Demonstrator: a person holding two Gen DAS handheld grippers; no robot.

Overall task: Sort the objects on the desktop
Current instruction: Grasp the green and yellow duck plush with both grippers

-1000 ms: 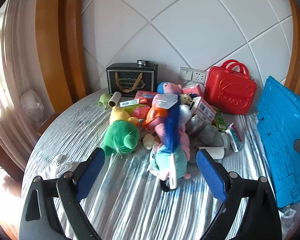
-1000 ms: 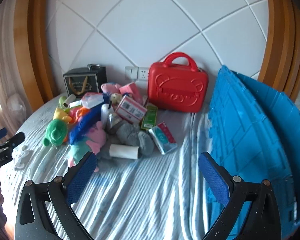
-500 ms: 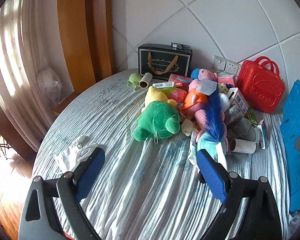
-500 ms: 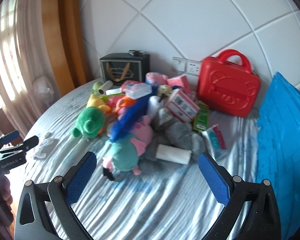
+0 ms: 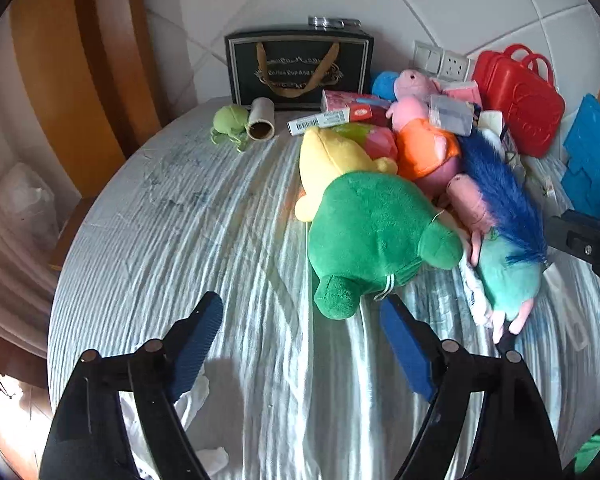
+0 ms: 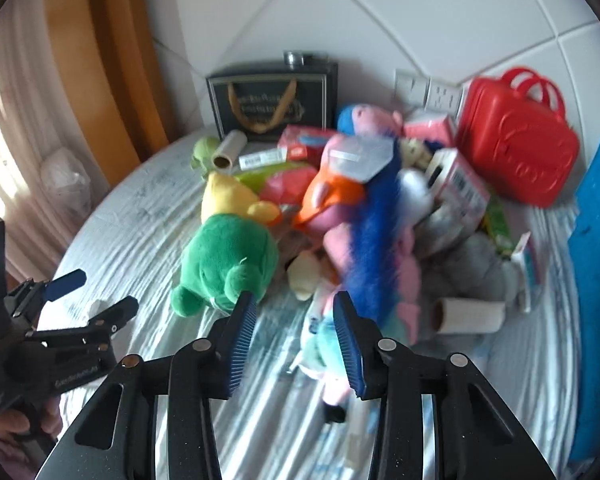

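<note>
The sorting is at its start: everything lies heaped on the desk (image 5: 228,208). The left hand-held gripper (image 5: 300,320) is closing on nothing, the green plush (image 5: 372,236) just beyond at 1 o'clock. The right hand-held gripper (image 6: 294,316) is closing, empty, before the teal plush (image 6: 324,348). Next, I judge, each must reach its toy.

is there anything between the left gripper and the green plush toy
No. In the left wrist view only bare striped tablecloth lies between the left gripper, whose jaws are closing on nothing, and the green plush toy.
</note>
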